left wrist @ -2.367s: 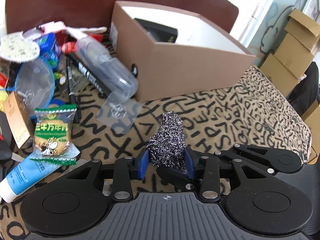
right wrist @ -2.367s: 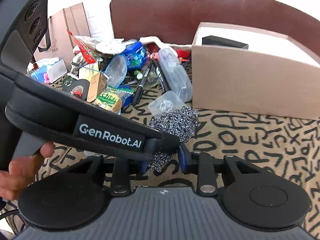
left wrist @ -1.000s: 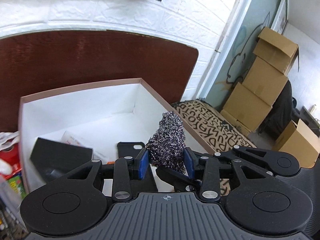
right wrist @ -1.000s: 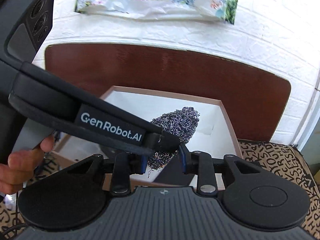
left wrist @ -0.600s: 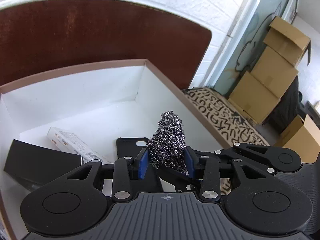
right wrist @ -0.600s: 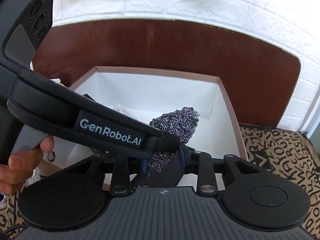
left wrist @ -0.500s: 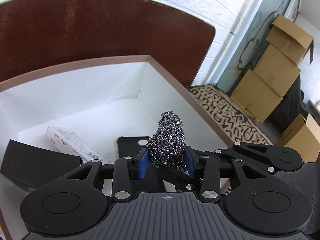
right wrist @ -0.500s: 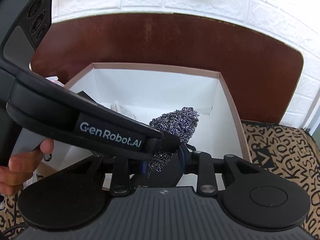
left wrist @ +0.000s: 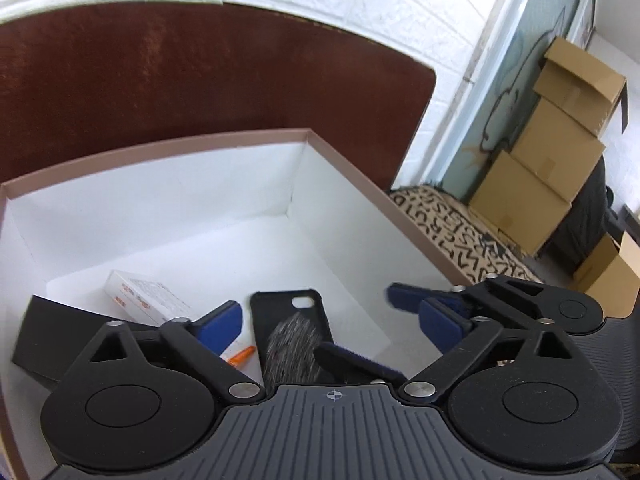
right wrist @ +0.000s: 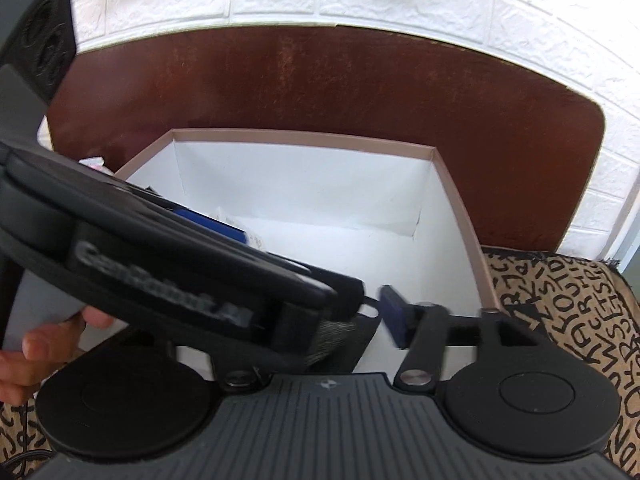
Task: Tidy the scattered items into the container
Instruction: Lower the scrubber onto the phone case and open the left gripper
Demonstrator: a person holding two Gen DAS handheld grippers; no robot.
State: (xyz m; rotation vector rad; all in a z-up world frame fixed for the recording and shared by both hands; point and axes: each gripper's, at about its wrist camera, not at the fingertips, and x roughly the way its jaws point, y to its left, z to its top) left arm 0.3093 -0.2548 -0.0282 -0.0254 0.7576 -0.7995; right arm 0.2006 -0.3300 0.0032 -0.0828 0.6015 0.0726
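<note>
The brown box with a white inside (left wrist: 344, 172) fills both views; its rim also shows in the right wrist view (right wrist: 460, 200). My left gripper (left wrist: 328, 318) is open above it. The steel wool scourer (left wrist: 294, 352), blurred, is free of the pads and lies on or just above a black phone case (left wrist: 280, 308) inside the box. It also shows in the right wrist view (right wrist: 334, 330). My right gripper (right wrist: 312, 320) is open too, its left finger hidden behind the left gripper's body (right wrist: 160, 264).
Inside the box lie a white carton (left wrist: 140, 294), a flat black box (left wrist: 44, 340) and an orange item (left wrist: 242, 356). A dark brown headboard (right wrist: 320, 88) stands behind the box. Letter-patterned cloth (right wrist: 560, 304) and stacked cardboard boxes (left wrist: 552, 152) are to the right.
Both grippers have opened over the box. The steel wool scourer has left the pads and dropped onto the phone case.
</note>
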